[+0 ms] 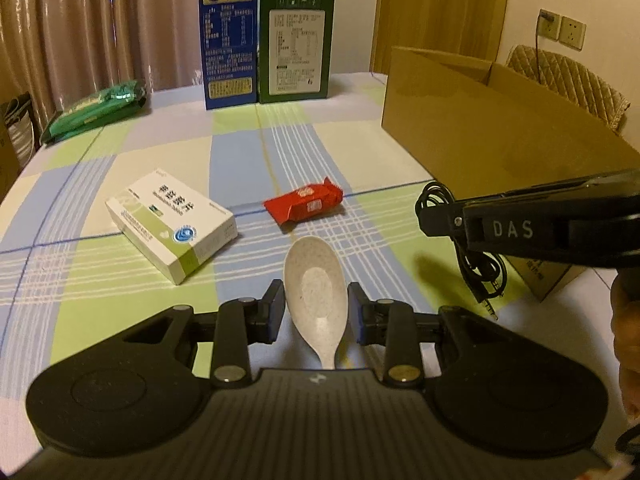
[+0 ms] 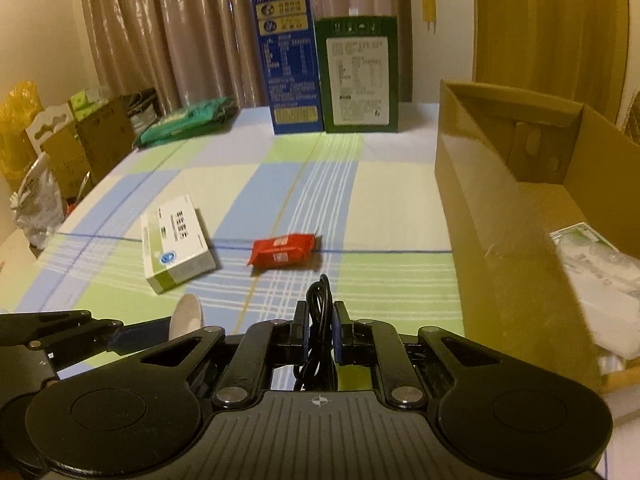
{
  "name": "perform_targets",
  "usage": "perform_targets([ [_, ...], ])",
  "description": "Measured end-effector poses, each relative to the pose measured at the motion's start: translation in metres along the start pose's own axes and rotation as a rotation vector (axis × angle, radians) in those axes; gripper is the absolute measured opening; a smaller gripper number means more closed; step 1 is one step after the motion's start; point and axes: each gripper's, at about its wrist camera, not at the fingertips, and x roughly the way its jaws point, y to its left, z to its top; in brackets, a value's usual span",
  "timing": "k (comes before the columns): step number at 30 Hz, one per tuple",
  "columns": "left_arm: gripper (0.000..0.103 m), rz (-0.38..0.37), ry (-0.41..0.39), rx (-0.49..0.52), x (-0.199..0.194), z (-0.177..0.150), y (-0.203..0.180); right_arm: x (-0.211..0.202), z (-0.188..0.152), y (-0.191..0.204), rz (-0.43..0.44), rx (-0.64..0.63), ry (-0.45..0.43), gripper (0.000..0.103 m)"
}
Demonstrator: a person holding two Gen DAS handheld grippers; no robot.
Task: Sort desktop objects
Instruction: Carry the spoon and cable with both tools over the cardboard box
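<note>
Leftmost, far ahead and to the left of the left gripper (image 1: 316,308), a green packet (image 1: 94,110) lies flat near the edge of the checked tablecloth (image 1: 120,280). Nearer, ahead-left of the same gripper, a white-and-green medicine box (image 1: 170,226) lies flat and skewed. Between the left gripper's fingers sits the bowl of a speckled cream spoon (image 1: 314,288); the jaws stand at a moderate width, flanking the bowl closely, and whether the pads press on it cannot be told. The spoon's handle runs back under the gripper body. Just ahead of the spoon, a red snack wrapper (image 1: 304,204) lies on the cloth, apart from both the box and the spoon. Far ahead, a blue carton (image 1: 228,36) and a green carton (image 1: 296,46) stand upright, side by side and touching. In the right wrist view, the right gripper (image 2: 320,330) has its jaws narrow, clamped on a coiled black cable (image 2: 318,308) held off the table; from the left wrist view the cable's plug end (image 1: 490,306) hangs below the fingers. To the right of the right gripper stands an open cardboard box (image 2: 480,184), holding a white-and-green package (image 2: 596,272) in its near part. The left gripper appears at the lower left of that view, to the left of the right gripper.
</note>
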Motion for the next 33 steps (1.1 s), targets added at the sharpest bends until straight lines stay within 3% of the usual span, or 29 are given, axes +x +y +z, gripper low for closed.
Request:
perform_targets([
  [22, 0.028, -0.028, -0.059, -0.014, -0.028, 0.013, -0.003, -0.028, 0.002, -0.005, 0.010, 0.037, -0.055, 0.008],
  [29, 0.028, -0.067, -0.102, -0.008, -0.042, 0.046, -0.016, -0.055, 0.029, -0.011, 0.018, 0.048, -0.116, 0.008],
  [33, 0.028, -0.111, -0.143, 0.004, -0.054, 0.082, -0.039, -0.083, 0.054, -0.041, -0.012, 0.062, -0.153, 0.008],
])
